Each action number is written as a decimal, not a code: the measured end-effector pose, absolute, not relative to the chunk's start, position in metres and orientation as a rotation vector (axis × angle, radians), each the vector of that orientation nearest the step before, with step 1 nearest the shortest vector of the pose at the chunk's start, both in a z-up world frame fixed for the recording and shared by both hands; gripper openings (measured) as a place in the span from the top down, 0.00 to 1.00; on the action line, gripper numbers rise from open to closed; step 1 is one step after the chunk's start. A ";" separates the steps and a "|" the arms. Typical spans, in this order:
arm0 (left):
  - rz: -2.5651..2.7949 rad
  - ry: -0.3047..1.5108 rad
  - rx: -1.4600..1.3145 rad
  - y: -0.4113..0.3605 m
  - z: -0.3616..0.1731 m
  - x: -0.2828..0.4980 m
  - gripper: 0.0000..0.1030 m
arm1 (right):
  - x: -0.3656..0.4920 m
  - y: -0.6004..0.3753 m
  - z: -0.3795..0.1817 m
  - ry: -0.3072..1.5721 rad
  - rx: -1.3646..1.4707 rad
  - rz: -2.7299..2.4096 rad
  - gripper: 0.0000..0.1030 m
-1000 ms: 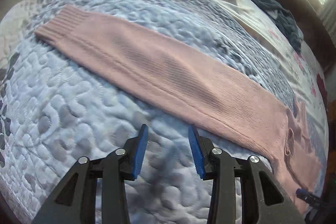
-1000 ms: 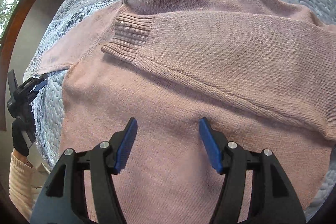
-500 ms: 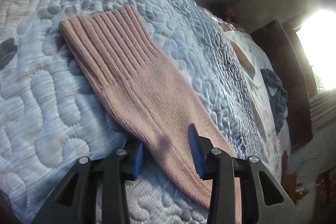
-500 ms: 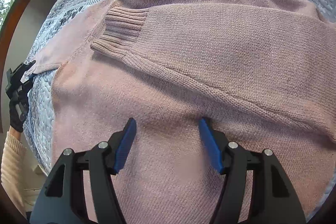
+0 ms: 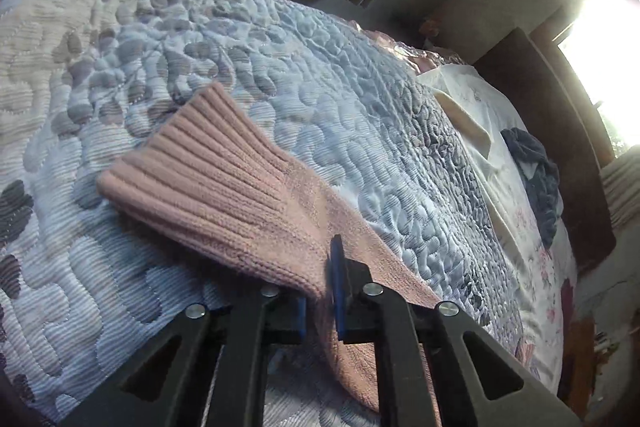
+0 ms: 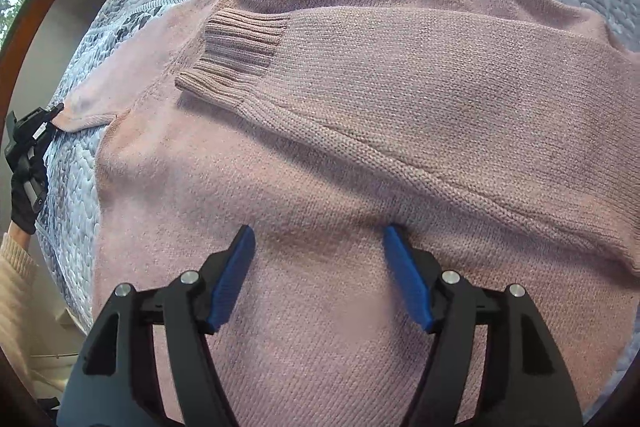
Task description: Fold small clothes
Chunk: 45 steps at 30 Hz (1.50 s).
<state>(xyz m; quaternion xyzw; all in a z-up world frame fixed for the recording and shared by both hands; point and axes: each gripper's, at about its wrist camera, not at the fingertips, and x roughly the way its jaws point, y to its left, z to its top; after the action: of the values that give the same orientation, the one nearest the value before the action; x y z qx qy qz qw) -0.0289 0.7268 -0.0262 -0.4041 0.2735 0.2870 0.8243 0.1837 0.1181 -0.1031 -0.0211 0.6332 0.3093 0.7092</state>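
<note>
A pink knitted sweater (image 6: 360,155) lies flat on a quilted bed cover (image 5: 320,75). One sleeve (image 6: 400,75) is folded across its chest, ribbed cuff to the left. In the left wrist view the other sleeve (image 5: 224,203) stretches over the quilt, its ribbed cuff lifted a little. My left gripper (image 5: 320,291) is shut on that sleeve just behind the cuff. It shows far left in the right wrist view as the left gripper (image 6: 30,131), held by a gloved hand. My right gripper (image 6: 320,271) hovers open over the sweater's lower body, nothing between its blue pads (image 6: 406,283).
A dark blue garment (image 5: 536,179) lies on a white floral sheet (image 5: 532,255) at the far right of the bed. Curtains and a bright window stand beyond. The bed's left edge (image 6: 60,227) drops off beside the person's cream sleeve (image 6: 16,291).
My left gripper moved along the sleeve to the cuff end and shut on it, lifting the cuff slightly. My right gripper sank a little closer to the sweater, still open.
</note>
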 end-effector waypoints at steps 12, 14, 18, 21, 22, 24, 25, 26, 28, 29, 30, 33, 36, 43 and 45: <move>0.243 0.562 -0.681 0.583 0.032 0.043 0.94 | 0.167 0.095 -0.089 1.380 -0.045 0.698 0.35; 0.183 0.565 -0.664 0.555 0.035 0.056 0.94 | 0.167 0.090 -0.088 1.377 -0.039 0.695 0.35; 0.090 0.572 -0.653 0.509 0.032 0.075 0.94 | 0.167 0.082 -0.088 1.376 -0.024 0.694 0.35; 0.065 0.618 -0.672 0.484 0.013 0.090 0.94 | 0.168 0.080 -0.091 1.380 -0.009 0.697 0.35; 0.062 0.639 -0.683 0.480 0.004 0.092 0.94 | 0.168 0.081 -0.092 1.381 -0.010 0.697 0.35; 0.067 0.680 -0.708 0.473 -0.016 0.097 0.94 | 0.168 0.082 -0.094 1.380 -0.013 0.699 0.35; 0.074 0.704 -0.715 0.472 -0.027 0.098 0.94 | 0.168 0.081 -0.095 1.381 -0.012 0.701 0.35; 0.079 0.729 -0.723 0.471 -0.037 0.100 0.94 | 0.169 0.081 -0.095 1.383 -0.010 0.703 0.35; 0.090 0.771 -0.746 0.473 -0.056 0.099 0.93 | 0.171 0.080 -0.096 1.388 -0.001 0.708 0.35; 0.094 0.787 -0.761 0.473 -0.064 0.099 0.93 | 0.171 0.080 -0.097 1.390 0.003 0.710 0.35; 0.099 0.804 -0.773 0.473 -0.072 0.098 0.93 | 0.172 0.079 -0.097 1.392 0.007 0.711 0.35; 0.106 0.839 -0.792 0.473 -0.089 0.094 0.89 | 0.173 0.078 -0.099 1.398 0.015 0.707 0.35; 0.090 0.845 -0.791 0.471 -0.093 0.089 0.89 | 0.174 0.082 -0.100 1.400 0.004 0.698 0.34; 0.002 0.870 -0.794 0.475 -0.066 0.050 0.87 | 0.176 0.093 -0.096 1.415 -0.029 0.676 0.32; 0.020 0.830 -0.757 0.485 -0.048 0.030 0.85 | 0.179 0.099 -0.089 1.420 0.006 0.699 0.32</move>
<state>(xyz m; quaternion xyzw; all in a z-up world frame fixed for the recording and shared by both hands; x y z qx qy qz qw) 0.0302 0.4850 -0.0480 -0.3589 0.3934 0.0093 0.8464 0.1786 0.0990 -0.0889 0.0028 0.6384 0.3139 0.7028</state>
